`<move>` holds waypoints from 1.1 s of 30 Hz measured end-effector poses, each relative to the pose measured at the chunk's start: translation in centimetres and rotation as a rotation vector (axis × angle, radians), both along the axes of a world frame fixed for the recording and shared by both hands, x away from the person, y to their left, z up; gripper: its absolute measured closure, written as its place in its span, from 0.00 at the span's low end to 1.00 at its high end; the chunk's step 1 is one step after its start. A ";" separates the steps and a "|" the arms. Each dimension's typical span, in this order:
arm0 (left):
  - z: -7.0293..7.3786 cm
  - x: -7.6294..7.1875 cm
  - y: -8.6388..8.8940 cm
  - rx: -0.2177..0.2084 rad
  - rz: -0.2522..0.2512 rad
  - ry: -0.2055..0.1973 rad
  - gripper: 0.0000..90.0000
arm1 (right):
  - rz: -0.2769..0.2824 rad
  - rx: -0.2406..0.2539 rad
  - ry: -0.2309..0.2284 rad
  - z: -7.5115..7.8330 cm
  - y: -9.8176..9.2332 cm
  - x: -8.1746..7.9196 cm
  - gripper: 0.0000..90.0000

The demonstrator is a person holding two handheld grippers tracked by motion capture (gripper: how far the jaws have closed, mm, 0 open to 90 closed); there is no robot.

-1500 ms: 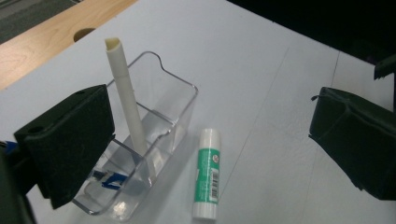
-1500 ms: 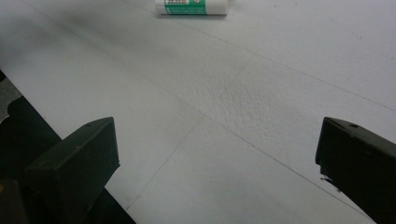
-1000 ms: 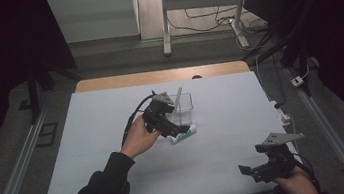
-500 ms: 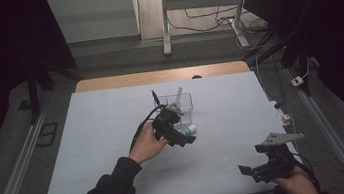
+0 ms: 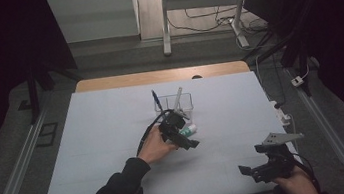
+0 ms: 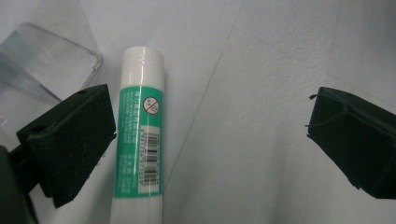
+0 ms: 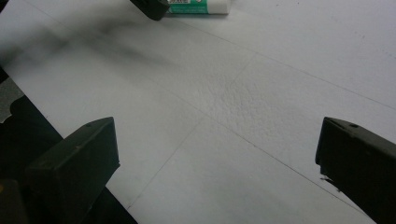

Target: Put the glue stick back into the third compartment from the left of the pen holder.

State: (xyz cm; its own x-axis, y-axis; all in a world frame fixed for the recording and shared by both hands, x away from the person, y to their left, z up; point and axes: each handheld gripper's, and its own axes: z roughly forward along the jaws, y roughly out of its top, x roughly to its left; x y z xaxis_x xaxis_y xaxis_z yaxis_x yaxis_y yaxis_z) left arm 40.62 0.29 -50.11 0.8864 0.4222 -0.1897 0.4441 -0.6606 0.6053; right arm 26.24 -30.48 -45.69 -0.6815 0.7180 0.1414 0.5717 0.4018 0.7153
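A glue stick (image 6: 140, 140) with a green label and a white cap lies flat on the white table (image 5: 106, 151). My left gripper (image 6: 210, 121) hangs open just above it, the stick lying close to the left jaw and well apart from the right one. In the high view the left gripper (image 5: 185, 136) is at mid-table over the glue stick (image 5: 189, 130). My right gripper (image 5: 248, 171) rests near the front right edge, and in its own view it (image 7: 217, 154) is open over bare table, with the glue stick (image 7: 198, 7) far off at the top.
A clear plastic holder (image 5: 173, 105) stands just behind the glue stick, with a blue pen (image 5: 155, 99) and a pale stick-like item (image 5: 178, 98) upright in it. Its corner (image 6: 42, 60) is close to my left jaw. A cable and plug (image 5: 283, 112) lie at the table's right edge.
My left gripper has moved a little right and toward the person, coming down over the glue stick. The glue stick and the right gripper have stayed put.
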 end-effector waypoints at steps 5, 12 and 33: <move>-0.4 0.6 -0.8 0.026 -0.007 -0.004 0.04 | 0.001 0.001 0.001 0.0 0.0 0.0 0.00; -0.9 1.2 -1.7 0.082 -0.013 -0.018 0.10 | 0.003 0.001 0.002 0.0 0.0 0.0 0.00; -0.3 1.3 -2.7 0.227 0.041 -0.123 0.71 | 0.007 0.002 0.002 0.0 0.0 0.0 0.00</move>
